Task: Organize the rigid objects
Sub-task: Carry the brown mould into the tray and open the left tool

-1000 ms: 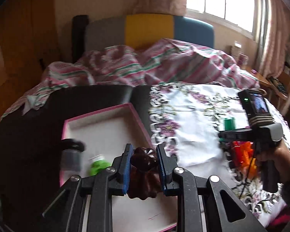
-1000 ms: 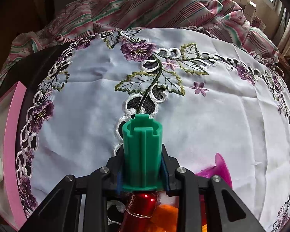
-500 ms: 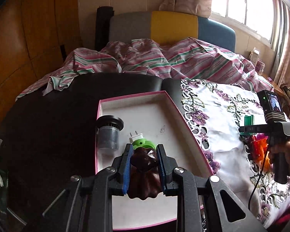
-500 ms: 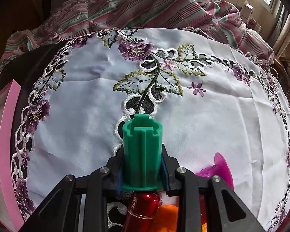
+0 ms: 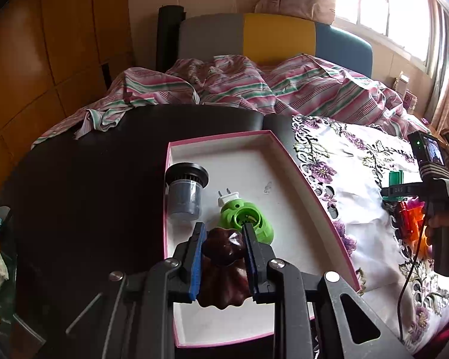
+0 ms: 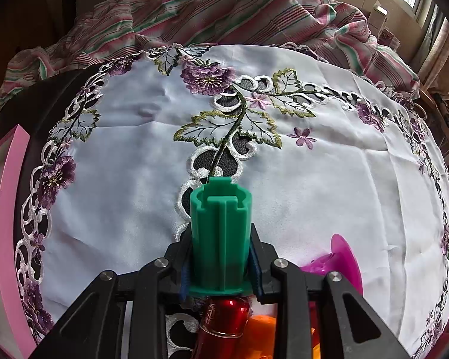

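grey canister (image 5: pixel 185 193): standing in the left part of the pink tray (image 5: pixel 314 200), keep my drop away from it
green plug-in (image 5: pixel 246 220): lying just beyond my left tongs, don't land on it
left tongs (image 5: pixel 223 257): clamped tight on the dark brown ribbed piece (image 5: pixel 223 269), hovering over the tray's near half
step in hand: judged as placing the brown piece; lower onto bare white floor on the near side of the plug-in, let go only once it rests
right tongs (image 6: pixel 221 257): closed on the green plastic cylinder (image 6: pixel 221 233), above the embroidered cloth (image 6: pixel 329 179) on the tabletop
pile under right tongs: red tube (image 6: pixel 221 320), orange bits, magenta piece (image 6: pixel 344 263); mostly cut off
hidden: brown piece's underside, tray's near corner behind my tongs
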Motion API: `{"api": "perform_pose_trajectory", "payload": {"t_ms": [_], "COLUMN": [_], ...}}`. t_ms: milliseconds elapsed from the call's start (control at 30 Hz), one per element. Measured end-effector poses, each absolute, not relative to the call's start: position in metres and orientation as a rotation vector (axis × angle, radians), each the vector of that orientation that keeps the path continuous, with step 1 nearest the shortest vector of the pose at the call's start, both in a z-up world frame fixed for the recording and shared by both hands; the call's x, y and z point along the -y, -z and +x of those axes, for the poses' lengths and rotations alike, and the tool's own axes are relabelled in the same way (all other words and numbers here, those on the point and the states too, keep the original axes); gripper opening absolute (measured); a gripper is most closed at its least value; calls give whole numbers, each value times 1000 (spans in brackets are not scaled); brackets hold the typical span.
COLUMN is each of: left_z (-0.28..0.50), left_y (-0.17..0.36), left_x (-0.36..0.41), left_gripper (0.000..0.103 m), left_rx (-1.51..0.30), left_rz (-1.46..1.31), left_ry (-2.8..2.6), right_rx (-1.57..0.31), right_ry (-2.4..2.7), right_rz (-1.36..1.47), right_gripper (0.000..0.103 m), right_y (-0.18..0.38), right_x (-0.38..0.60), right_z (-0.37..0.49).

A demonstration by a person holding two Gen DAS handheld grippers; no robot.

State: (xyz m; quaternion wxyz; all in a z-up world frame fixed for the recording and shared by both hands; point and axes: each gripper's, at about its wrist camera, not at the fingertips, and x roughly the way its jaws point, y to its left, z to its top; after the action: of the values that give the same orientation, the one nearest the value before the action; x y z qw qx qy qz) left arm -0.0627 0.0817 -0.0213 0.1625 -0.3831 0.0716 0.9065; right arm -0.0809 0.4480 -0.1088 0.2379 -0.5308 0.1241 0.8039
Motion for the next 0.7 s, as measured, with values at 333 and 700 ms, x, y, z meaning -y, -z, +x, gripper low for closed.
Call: {"api": "perform_pose_trajectory", "payload": {"t_ms": [333,700], "left_z": [-71,-97], "left_y": [38,50], "left_x": [-79,-78], "left_gripper": [24,32], "left_rx": [-201,-170], "left_rz": [-1141,-1135], "left_ry": [-2554,-2515], "right_rx": [-332,-290], "right_ry": [-2194,-2240], "right_rz": [-1451,-1443], "right_gripper": [30,30], "right_y": [107,98], "right_x": [-446,-429], "right_z": [-82,-80]}}
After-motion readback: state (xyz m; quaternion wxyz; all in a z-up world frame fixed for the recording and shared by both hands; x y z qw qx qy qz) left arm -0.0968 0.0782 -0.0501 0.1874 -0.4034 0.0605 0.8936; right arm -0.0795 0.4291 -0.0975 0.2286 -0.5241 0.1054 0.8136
